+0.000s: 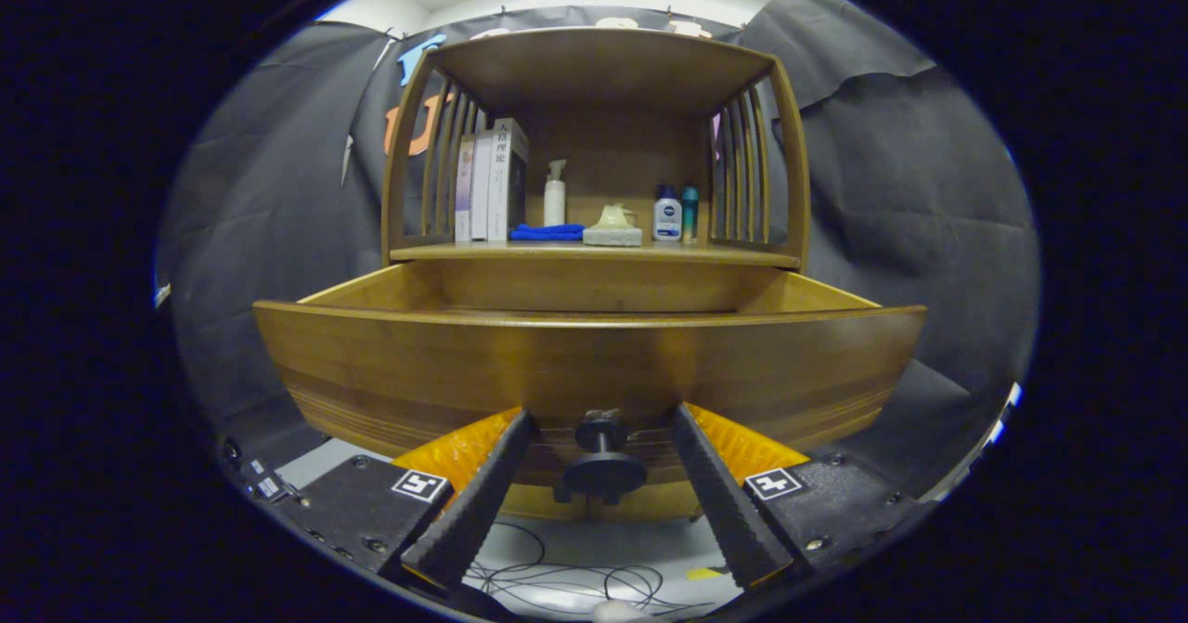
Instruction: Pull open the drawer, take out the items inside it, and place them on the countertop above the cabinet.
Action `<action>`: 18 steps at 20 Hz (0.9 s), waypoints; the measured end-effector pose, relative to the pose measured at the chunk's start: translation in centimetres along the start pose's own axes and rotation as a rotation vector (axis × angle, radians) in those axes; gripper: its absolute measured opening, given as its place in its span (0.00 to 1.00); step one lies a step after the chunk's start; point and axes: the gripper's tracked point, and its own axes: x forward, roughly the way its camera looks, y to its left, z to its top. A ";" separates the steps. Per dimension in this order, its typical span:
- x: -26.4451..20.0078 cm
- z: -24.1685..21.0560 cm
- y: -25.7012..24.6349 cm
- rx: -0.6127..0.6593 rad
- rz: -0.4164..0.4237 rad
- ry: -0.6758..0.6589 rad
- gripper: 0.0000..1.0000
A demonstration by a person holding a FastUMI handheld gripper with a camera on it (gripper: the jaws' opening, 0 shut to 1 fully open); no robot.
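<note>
The drawer stands pulled out, its knob lies between the released jaws of the gripper, untouched.

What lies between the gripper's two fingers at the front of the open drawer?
In the gripper view, the drawer's dark knob sits between the gripper fingers, which stand apart on either side of it, not pressing on it.

The gripper stands spread, its fingers at either side of the knob without touching it. The drawer is pulled out toward the fingers, its inside hidden behind the front. At 12 o'clock beyond it, the countertop carries books, a spray bottle, a blue cloth, a tissue box and two small bottles.
</note>
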 end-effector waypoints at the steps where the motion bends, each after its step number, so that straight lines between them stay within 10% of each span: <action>1: 0.1 0.0 0.0 -0.002 -0.001 -0.002 1.00; 18: 5.3 2.2 0.9 -0.017 -0.030 -0.017 1.00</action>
